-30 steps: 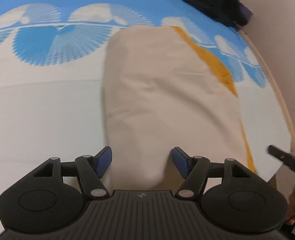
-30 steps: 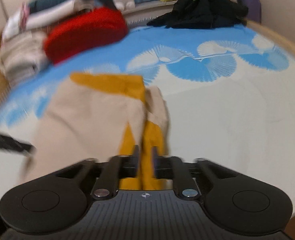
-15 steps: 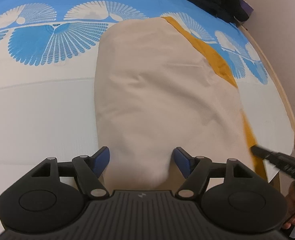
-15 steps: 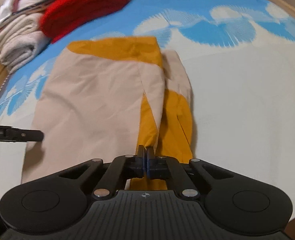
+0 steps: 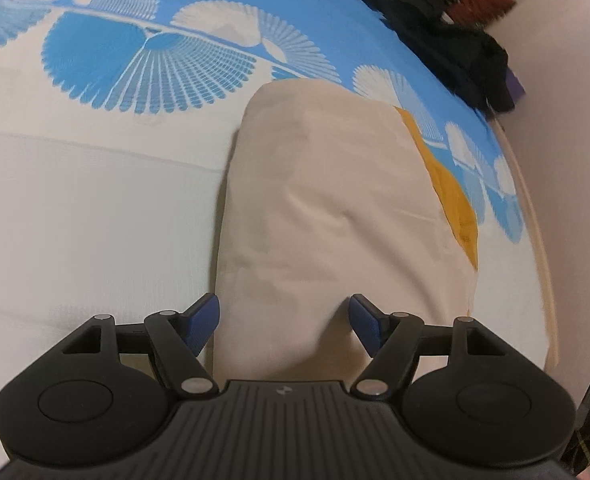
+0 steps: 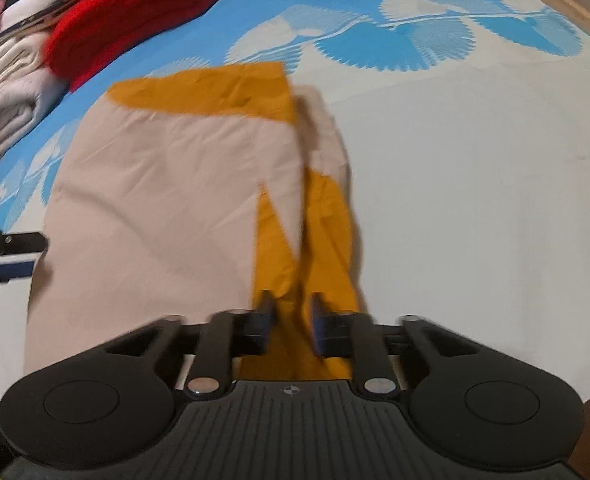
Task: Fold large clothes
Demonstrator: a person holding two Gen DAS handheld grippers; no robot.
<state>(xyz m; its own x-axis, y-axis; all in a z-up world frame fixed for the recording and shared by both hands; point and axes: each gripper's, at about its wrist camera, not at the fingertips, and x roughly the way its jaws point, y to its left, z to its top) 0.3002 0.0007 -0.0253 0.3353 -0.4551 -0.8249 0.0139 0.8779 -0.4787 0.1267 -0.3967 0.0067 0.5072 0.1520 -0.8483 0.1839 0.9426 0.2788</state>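
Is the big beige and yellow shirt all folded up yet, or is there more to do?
Nearly. The beige and yellow garment already lies as a neat folded bundle on the blue and white bedspread. Right now both tools are open: the left tool straddles its near end, and the right tool has yellow cloth between its fingers without pinching it. What's left may be one more fold or moving it beside the red folded pile.

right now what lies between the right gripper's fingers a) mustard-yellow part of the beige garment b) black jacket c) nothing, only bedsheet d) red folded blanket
a: in the right wrist view the right gripper has its fingers parted, with the mustard-yellow fabric of the beige garment running between them.
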